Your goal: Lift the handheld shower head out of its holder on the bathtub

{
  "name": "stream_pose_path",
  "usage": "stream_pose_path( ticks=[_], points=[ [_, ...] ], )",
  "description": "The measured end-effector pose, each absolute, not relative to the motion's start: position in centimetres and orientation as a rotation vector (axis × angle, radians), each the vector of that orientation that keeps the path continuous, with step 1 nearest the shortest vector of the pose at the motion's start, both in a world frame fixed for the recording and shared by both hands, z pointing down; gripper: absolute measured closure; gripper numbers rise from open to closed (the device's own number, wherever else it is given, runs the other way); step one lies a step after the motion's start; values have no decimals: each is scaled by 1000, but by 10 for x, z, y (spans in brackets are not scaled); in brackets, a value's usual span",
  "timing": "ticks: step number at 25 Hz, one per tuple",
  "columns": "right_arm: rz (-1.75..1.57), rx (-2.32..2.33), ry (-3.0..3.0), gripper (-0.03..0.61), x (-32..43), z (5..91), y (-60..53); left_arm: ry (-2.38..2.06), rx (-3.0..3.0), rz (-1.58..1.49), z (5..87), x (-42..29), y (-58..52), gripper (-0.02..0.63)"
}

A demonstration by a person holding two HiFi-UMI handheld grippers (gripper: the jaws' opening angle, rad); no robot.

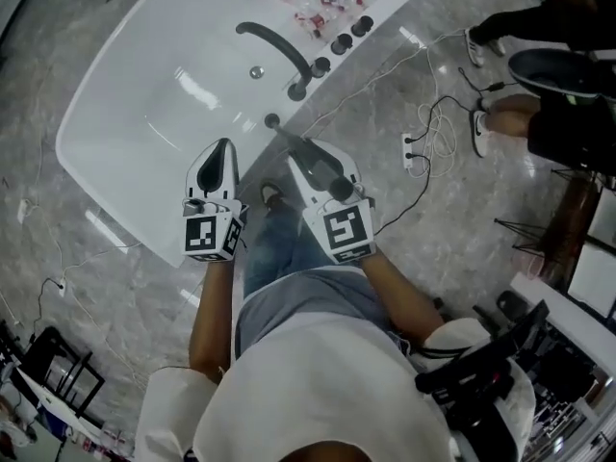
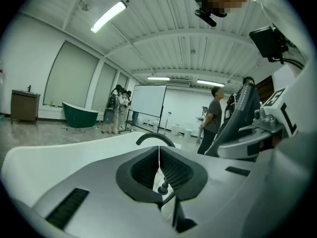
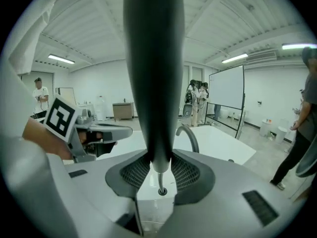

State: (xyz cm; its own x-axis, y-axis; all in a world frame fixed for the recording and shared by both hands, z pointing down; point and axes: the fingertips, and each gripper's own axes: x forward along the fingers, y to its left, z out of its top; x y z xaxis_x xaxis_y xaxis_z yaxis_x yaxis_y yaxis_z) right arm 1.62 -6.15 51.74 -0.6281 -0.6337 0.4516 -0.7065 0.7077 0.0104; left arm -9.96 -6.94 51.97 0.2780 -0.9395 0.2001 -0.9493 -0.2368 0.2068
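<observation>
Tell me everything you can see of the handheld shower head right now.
The handheld shower head is a long, smooth, dark grey wand, matte like plastic or coated metal. It narrows toward its lower end. It stands nearly upright in the right gripper view, with the right gripper shut on its narrow lower end, a textured pad on each side. A thin metallic hose runs from that end down to the white bathtub. The wand's top is out of frame.
</observation>
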Motion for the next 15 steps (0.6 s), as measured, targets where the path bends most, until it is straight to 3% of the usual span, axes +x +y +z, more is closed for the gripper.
stream_pose_path(
  ticks=[7,15],
  points=[
    [263,1075,-2598,440,30,372,-10,-1747,2208,-135,418,-101,-20,595],
    [250,1056,-2636,440,40,324,14,-1748,2240,-181,384,-105,-9,595]
  ],
)
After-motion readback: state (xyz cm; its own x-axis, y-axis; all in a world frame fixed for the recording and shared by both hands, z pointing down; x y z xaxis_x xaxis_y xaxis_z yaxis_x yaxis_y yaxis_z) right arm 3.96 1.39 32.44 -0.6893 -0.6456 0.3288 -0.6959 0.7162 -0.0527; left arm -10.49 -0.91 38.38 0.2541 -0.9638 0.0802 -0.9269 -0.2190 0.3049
